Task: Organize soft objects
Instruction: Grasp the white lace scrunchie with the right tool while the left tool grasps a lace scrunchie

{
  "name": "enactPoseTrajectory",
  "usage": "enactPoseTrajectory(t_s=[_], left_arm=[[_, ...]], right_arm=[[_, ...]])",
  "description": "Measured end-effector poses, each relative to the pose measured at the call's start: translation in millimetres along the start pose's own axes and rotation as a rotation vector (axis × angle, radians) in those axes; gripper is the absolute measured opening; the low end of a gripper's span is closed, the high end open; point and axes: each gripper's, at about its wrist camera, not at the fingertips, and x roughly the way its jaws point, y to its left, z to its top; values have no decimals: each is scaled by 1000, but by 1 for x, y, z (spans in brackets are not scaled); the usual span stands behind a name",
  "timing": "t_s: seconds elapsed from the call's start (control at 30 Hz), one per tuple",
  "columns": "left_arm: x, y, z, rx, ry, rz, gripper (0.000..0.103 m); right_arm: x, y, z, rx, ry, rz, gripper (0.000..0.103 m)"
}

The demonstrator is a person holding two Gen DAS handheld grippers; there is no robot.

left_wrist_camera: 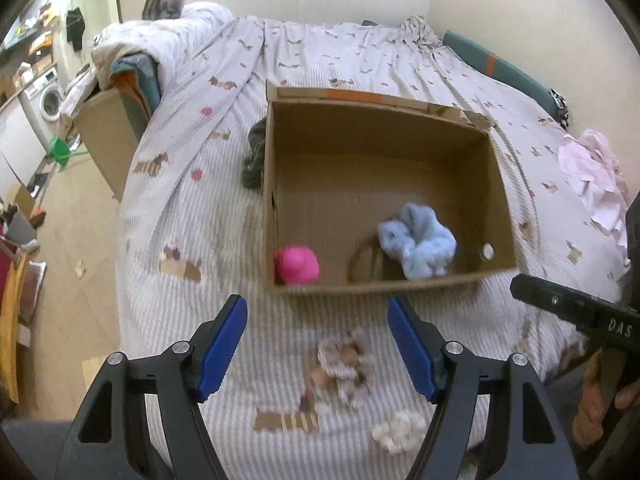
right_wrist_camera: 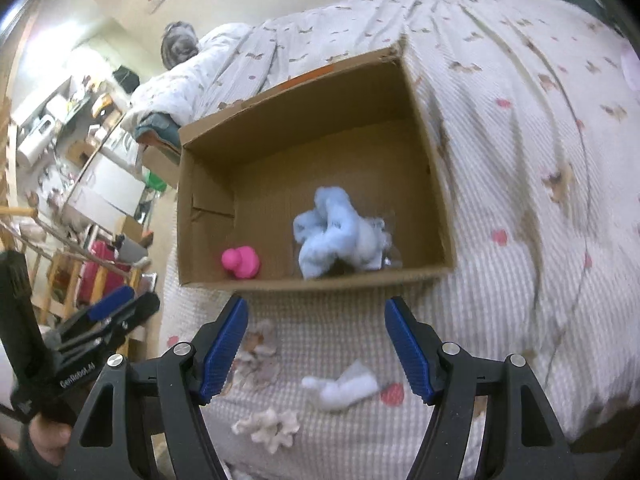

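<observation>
Right gripper (right_wrist_camera: 316, 344) fingers spread, empty; cardboard box (right_wrist_camera: 428, 152) holds blue plush (right_wrist_camera: 340, 236), pink toy (right_wrist_camera: 241, 263).

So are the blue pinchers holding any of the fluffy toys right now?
No, nothing is held. The left gripper and right gripper are both open and empty; the blue fluffy toy already lies in the cardboard box.

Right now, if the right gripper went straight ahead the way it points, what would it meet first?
Probably the near wall of the brown cardboard box, just beyond the open right gripper; depth is uncertain, and the fluffy light-blue cloth lies behind it.
</observation>
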Motion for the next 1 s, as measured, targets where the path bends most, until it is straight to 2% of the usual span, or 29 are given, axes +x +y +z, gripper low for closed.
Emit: enactPoseTrajectory(t_s=[0.13, 0.33, 0.43, 0.47, 0.53, 0.6, 0.7, 0.9, 1.0], left_arm=[[-13, -2, -19, 7, -3, -10, 70], [-14, 11, -28, -72, -10, 29, 71], [-5, 21, -25, -149, 3, -24, 73], [1, 27, -24, -193, 23, -55, 73], [8, 32, -25, -229, 36, -33, 73], [13, 34, -25, -227, 51, 3, 73], [17, 38, -27, -239, 73, 10, 73], [16, 53, -31, -299, 84, 8, 73], [18, 59, -32, -329, 94, 14, 73]], right_arm=[[-10, -1, -13, -7, -12, -22, 75], [-12, -3, -30, -5, 3, -40, 75], [-8, -3, -34, 12, 27, 5, 75], [-5, -1, -36, 17, 52, 55, 75], [1, 4, -37, 13, 85, 106, 75], [8, 11, -42, -11, 118, 115, 75], [27, 22, -53, -34, 208, 145, 75], [63, 56, -80, -186, 363, 120, 75], [77, 67, -92, -255, 403, 83, 75]])
